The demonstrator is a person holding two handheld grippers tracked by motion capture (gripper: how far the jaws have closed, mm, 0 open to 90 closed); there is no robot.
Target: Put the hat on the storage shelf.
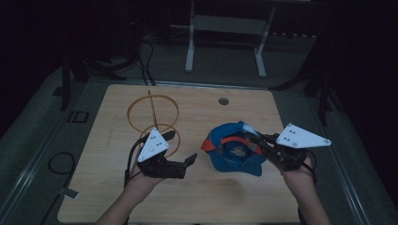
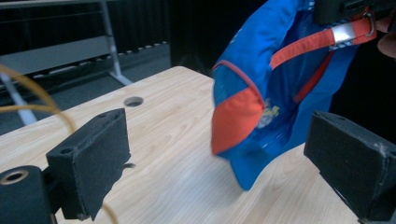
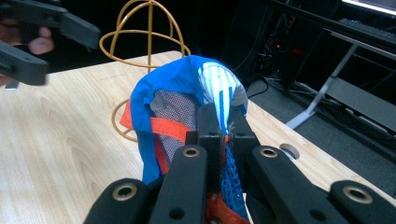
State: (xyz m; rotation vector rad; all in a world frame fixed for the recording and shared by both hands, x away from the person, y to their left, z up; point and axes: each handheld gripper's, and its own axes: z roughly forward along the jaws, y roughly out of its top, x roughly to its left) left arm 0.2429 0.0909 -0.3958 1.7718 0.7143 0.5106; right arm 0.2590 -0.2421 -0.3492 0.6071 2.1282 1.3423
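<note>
Right gripper (image 1: 259, 140) is clamped on the rear edge of the blue cap (image 1: 233, 150), jaws pressed together on the fabric near the orange strap (image 3: 169, 127). In the high view the cap sits at about 4 o'clock on the counter (image 1: 197, 197), its back lifted by the grip and its underside open toward the camera. Whether the brim still touches the wood is hard to tell in this dim light.

Left gripper (image 1: 189, 161) holds nothing; jaws stand apart and point at the cap from its 9 o'clock side, close but not touching.

Judgement: the likely goal is seating the cap on the gold wire stand (image 1: 153, 123). The pickup is done on one side. Left to do: a second hold by the left gripper, the carry, and the lowering over the dome.

Surroundings: the stand is at about 10 o'clock on the counter, just behind the left gripper, which lies in the direct path from cap to stand. A cable hole (image 1: 224, 101) sits at 12 o'clock. A white frame (image 1: 225, 28) stands on the floor beyond.
</note>
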